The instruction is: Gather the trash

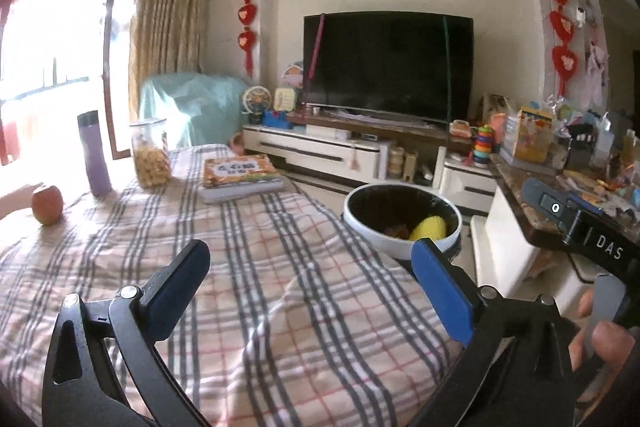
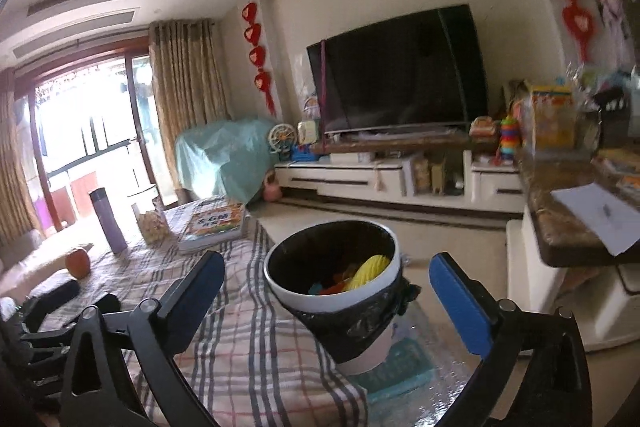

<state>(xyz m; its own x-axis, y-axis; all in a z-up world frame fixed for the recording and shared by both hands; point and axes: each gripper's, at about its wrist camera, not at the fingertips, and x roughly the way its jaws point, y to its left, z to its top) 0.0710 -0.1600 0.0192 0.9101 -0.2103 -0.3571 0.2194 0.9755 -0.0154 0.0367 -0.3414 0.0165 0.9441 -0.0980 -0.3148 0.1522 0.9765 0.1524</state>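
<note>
A white trash bin (image 1: 400,235) with a black liner stands beside the table's right edge; it holds a yellow ribbed item (image 1: 429,227) and some orange scraps. In the right wrist view the bin (image 2: 340,301) is straight ahead, with the yellow item (image 2: 366,273) and red and blue scraps inside. My left gripper (image 1: 310,267) is open and empty above the plaid tablecloth (image 1: 256,267). My right gripper (image 2: 326,279) is open and empty, its fingers on either side of the bin, apart from it.
On the table stand an apple (image 1: 47,205), a purple bottle (image 1: 94,153), a snack jar (image 1: 150,153) and a book (image 1: 240,177). A cluttered counter (image 1: 560,187) is to the right. The TV stand (image 1: 360,151) is behind.
</note>
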